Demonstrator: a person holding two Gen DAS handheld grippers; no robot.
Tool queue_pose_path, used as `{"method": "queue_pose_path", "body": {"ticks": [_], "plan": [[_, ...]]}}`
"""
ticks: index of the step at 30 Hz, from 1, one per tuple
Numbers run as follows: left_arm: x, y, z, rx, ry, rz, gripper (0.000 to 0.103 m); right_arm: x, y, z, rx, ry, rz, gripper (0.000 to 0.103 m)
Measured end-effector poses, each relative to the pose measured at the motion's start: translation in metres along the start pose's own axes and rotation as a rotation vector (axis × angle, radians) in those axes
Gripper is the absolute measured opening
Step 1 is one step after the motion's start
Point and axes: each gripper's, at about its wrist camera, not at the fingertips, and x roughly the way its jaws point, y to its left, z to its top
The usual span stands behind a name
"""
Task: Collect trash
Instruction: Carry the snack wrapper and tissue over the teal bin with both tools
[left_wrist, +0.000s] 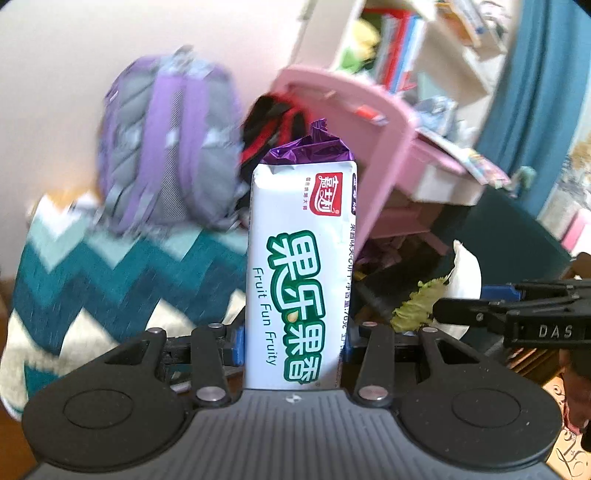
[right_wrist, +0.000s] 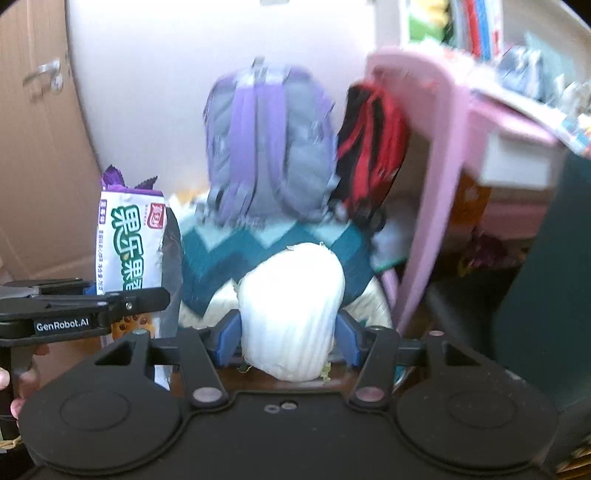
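Between left claw (left_wrist: 295, 341) pads, snack wrapper (left_wrist: 301, 273).

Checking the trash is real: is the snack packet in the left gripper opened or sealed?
Opened. The snack packet has a torn, gaping purple top edge. The left gripper clamps its lower part. Whether anything remains inside: cannot tell.

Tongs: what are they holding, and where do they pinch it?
Left tongs pinch the biscuit packet near its bottom end. Right tongs pinch the cabbage leaf across its thick white lower part.

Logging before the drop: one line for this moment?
left gripper: shut on snack wrapper | right gripper: shut on cabbage leaf | both held aloft, side by side
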Motion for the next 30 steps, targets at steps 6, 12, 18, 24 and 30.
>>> {"method": "queue_pose_path", "body": {"ticks": [6, 12, 18, 24, 30], "plan": [[-0.008, -0.084, 0.055, 0.144, -0.05, -0.085, 0.043, -0.063, -0.047, 0.031, -0.008, -0.104, -0.102, 0.053], [0.008, -0.168, 0.101, 0.263, -0.07, -0.184, 0.043, -0.106, -0.1, 0.053, -0.009, -0.155, -0.203, 0.053], [0.039, -0.242, 0.138, 0.325, -0.08, -0.241, 0.043, -0.128, -0.16, 0.066, 0.015, -0.165, -0.305, 0.053], [0.077, -0.312, 0.164, 0.365, -0.07, -0.287, 0.044, -0.134, -0.214, 0.065, 0.059, -0.127, -0.384, 0.054], [0.123, -0.361, 0.173, 0.41, -0.024, -0.251, 0.044, -0.12, -0.248, 0.059, 0.062, -0.037, -0.409, 0.054]]}}
